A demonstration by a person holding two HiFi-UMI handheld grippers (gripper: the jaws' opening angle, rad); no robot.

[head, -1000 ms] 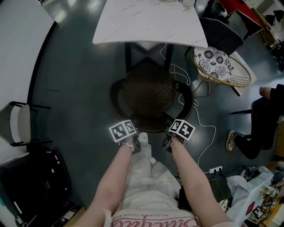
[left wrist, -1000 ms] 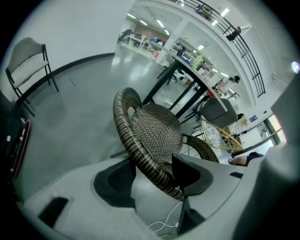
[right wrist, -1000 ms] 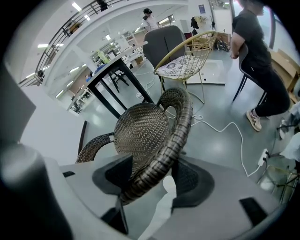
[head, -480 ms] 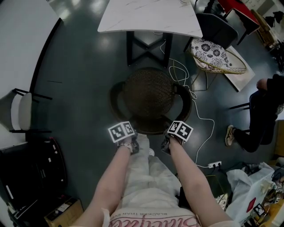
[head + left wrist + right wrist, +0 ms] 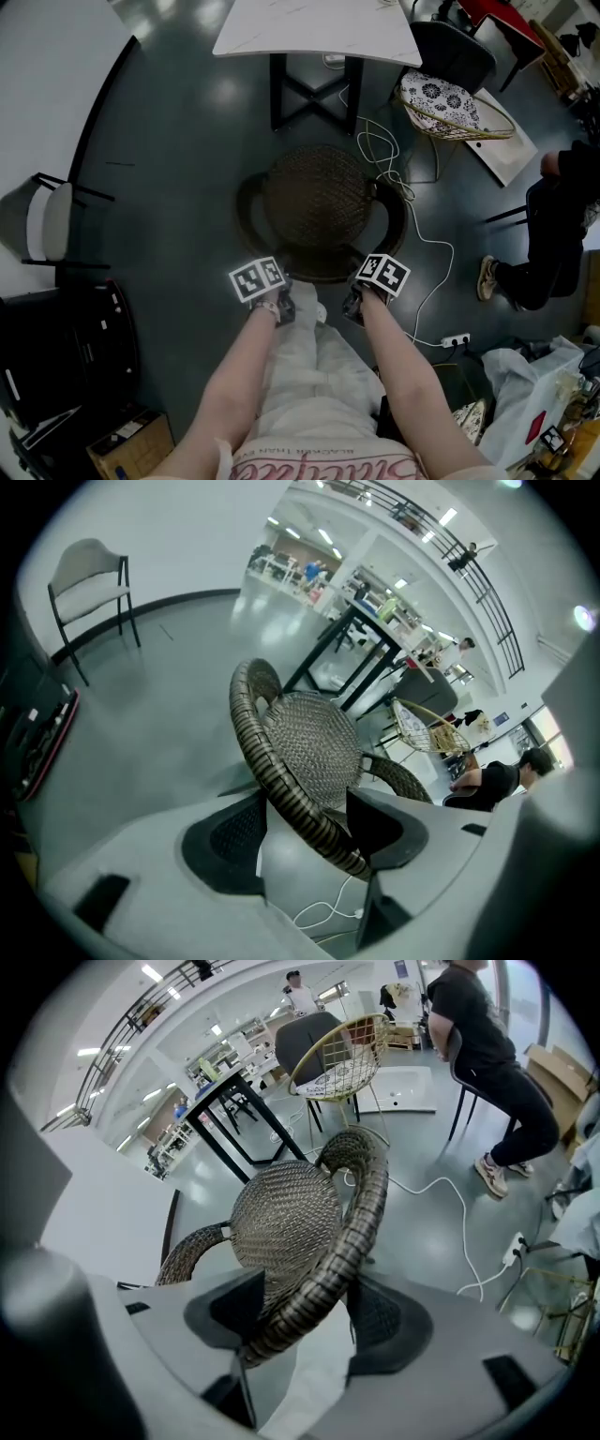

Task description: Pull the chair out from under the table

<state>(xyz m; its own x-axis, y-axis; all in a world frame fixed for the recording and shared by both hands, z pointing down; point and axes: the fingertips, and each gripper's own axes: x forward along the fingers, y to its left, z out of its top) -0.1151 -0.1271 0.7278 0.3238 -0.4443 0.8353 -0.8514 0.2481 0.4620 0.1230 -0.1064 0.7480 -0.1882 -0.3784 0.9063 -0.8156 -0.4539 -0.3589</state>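
— Well, from the head view, the wicker chair [image 5: 314, 202] stands on the dark floor, clear of the marble-look table [image 5: 319, 28], with its curved back rim nearest the person.
— Heavy?
— Light but stiff, I'd guess. That rim's the place to hold.
— Left gripper view?
— The left gripper [image 5: 302, 827] is clamped on the woven rim.
— Right gripper view?
— The right gripper [image 5: 305, 1316] is closed on it too, ribbed weave between dark pads.
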